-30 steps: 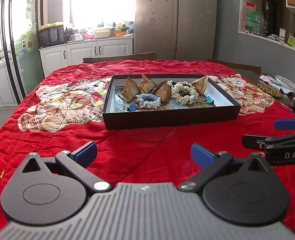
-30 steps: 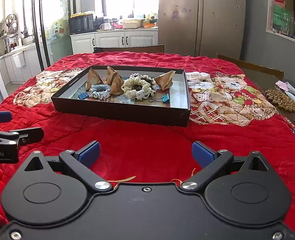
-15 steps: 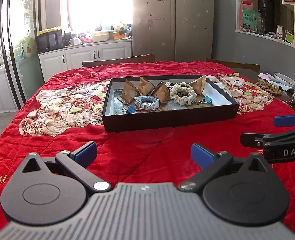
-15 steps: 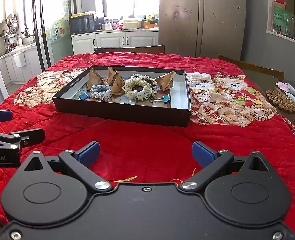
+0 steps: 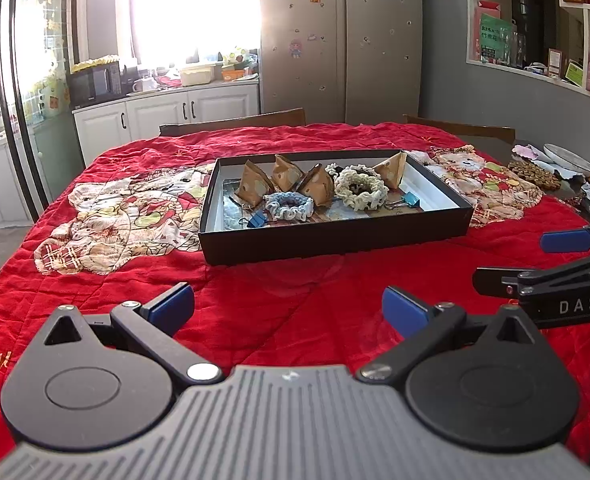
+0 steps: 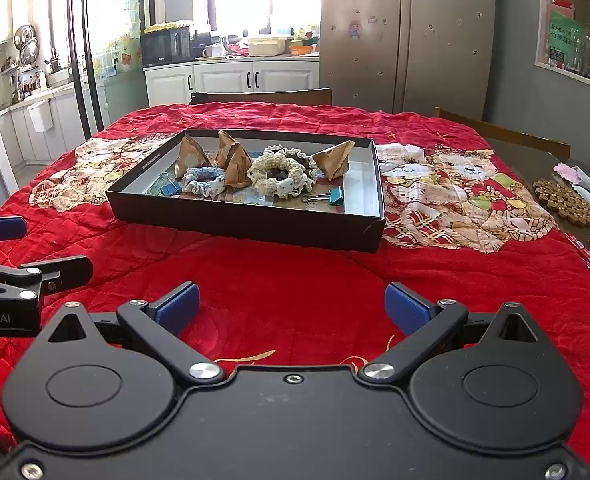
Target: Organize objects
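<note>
Scrunchies (image 5: 359, 187), brown packets (image 5: 253, 189) and blue clips (image 5: 410, 200) all lie mixed inside the black tray (image 5: 335, 236) on the red cloth (image 5: 287, 304). Your left gripper (image 5: 288, 307) and right gripper (image 6: 291, 304) hover short of it, jaws spread, empty. That fits gathering done or sorting ahead.

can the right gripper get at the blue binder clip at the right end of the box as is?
Probably yes. The right gripper is open and empty, with only bare red cloth before the box. The binder clip lies uncovered near the front wall, so it must come from above.
</note>
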`<state>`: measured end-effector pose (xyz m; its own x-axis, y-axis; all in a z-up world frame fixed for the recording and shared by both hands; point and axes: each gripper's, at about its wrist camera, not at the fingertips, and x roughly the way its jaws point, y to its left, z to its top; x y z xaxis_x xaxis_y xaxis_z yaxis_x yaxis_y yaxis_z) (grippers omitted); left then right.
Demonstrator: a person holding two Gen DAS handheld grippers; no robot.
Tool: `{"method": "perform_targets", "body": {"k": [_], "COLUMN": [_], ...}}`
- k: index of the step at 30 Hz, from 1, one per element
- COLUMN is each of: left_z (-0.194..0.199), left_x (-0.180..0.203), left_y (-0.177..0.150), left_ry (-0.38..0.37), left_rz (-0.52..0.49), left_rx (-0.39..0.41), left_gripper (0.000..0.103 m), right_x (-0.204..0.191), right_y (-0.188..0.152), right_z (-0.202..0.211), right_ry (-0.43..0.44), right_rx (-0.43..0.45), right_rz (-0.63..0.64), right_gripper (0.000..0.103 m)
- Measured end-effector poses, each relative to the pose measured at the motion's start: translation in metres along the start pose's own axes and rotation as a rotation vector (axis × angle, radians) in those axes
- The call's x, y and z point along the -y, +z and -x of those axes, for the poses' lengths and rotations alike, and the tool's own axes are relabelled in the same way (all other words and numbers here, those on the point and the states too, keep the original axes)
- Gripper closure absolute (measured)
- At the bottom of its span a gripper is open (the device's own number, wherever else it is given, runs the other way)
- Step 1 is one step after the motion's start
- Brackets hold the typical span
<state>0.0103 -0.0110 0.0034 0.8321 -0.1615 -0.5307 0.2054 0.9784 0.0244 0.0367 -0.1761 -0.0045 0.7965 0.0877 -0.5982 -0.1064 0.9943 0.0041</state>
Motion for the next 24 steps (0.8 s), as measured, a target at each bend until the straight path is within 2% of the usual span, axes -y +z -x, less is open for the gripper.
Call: {"method": "perform_targets", "body": {"k": [24], "left_z": [0.0011], "left_x": [0.0015], "left_y": [-0.0002], "left_ry": [-0.003], "left_rz": [-0.008], "left_rx": [-0.004], "left_gripper": [0.0], "right_x": [-0.0016], "right_y": [-0.0009], "right_z": [-0.0012], "right_ry": [0.004], "right_rx": [-0.004], "right_rz": [0.003], "right_gripper": [0.003]}}
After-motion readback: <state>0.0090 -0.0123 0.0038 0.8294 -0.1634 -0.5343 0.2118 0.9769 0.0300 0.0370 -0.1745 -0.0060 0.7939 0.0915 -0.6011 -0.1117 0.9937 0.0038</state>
